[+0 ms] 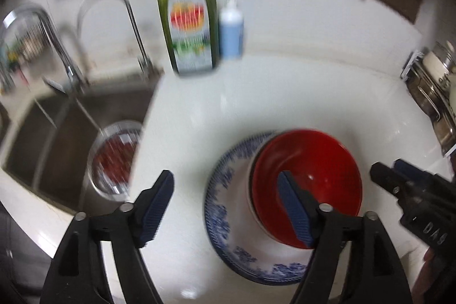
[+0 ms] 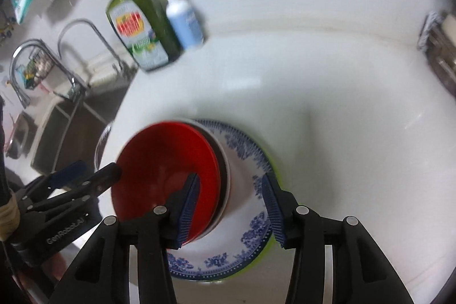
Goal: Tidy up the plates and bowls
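Observation:
A red bowl (image 1: 313, 170) sits nested in a white bowl (image 1: 256, 207) on a blue-patterned plate (image 1: 225, 218) on the white counter. In the right wrist view the same red bowl (image 2: 162, 161) and plate (image 2: 250, 161) show, with a green rim (image 2: 269, 244) under the plate. My left gripper (image 1: 225, 174) is open wide above the plate's left side, one finger over the bowl, the other over bare counter. My right gripper (image 2: 230, 176) is open, its fingers either side of the bowls' right rim without pressing. Each gripper also shows in the other's view: right gripper (image 1: 387, 165), left gripper (image 2: 99, 166).
A steel sink (image 1: 57, 138) at the left holds a clear bowl of red things (image 1: 114, 158), with two taps (image 1: 57, 47) behind. A green soap bottle (image 1: 188, 22) and a blue bottle (image 1: 230, 30) stand at the back. A metal rack (image 1: 433, 93) is at the right.

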Action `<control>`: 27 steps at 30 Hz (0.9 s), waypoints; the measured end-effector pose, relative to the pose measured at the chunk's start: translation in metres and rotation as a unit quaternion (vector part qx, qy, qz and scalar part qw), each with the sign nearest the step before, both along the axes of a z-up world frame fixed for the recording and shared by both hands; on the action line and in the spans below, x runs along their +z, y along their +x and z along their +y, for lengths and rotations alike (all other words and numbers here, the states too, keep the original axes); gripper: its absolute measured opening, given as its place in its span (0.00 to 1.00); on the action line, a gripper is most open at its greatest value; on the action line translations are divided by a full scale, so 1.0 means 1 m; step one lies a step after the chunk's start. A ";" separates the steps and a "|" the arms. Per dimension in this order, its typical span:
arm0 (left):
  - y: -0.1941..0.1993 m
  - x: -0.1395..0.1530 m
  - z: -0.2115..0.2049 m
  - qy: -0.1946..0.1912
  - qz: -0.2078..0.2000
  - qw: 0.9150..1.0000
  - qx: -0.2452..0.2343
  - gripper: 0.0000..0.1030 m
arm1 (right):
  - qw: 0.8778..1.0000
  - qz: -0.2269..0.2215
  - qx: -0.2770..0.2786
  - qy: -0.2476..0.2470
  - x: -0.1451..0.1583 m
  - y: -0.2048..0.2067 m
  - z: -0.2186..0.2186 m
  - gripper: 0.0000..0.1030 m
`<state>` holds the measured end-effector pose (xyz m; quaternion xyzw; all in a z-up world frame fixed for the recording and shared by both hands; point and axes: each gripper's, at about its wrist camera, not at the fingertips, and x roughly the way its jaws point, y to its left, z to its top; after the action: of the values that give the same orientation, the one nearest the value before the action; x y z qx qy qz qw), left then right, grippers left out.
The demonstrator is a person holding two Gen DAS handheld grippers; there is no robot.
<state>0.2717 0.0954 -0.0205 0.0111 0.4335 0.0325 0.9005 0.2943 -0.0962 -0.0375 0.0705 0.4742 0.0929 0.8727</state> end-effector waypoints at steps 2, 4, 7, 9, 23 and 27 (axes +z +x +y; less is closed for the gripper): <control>-0.015 0.010 -0.005 0.022 -0.039 0.999 -0.006 0.84 | 0.999 -0.037 -0.020 0.006 0.007 -0.014 -0.007 0.59; -0.031 0.017 -0.009 0.037 -0.072 0.997 -0.012 0.85 | 0.996 -0.076 -0.041 -0.012 0.014 -0.031 -0.011 0.63; -0.053 0.020 -0.011 0.043 -0.105 0.994 -0.007 0.86 | 0.992 -0.110 -0.053 -0.025 0.020 -0.053 -0.015 0.70; -0.067 0.019 -0.014 0.045 -0.120 0.992 0.001 0.88 | 0.990 -0.123 -0.057 -0.027 0.024 -0.066 -0.017 0.72; -0.187 0.019 -0.050 0.060 -0.161 0.985 0.001 0.99 | 0.979 -0.181 -0.058 -0.079 0.032 -0.188 -0.046 0.77; -0.220 0.023 -0.058 0.061 -0.163 0.985 0.007 1.00 | 0.978 -0.185 -0.057 -0.079 0.035 -0.223 -0.057 0.77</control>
<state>0.0520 0.0375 0.0022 0.0578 0.2785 0.0672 0.9563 0.0712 -0.1532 -0.0028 0.0098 0.3057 0.0165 0.9519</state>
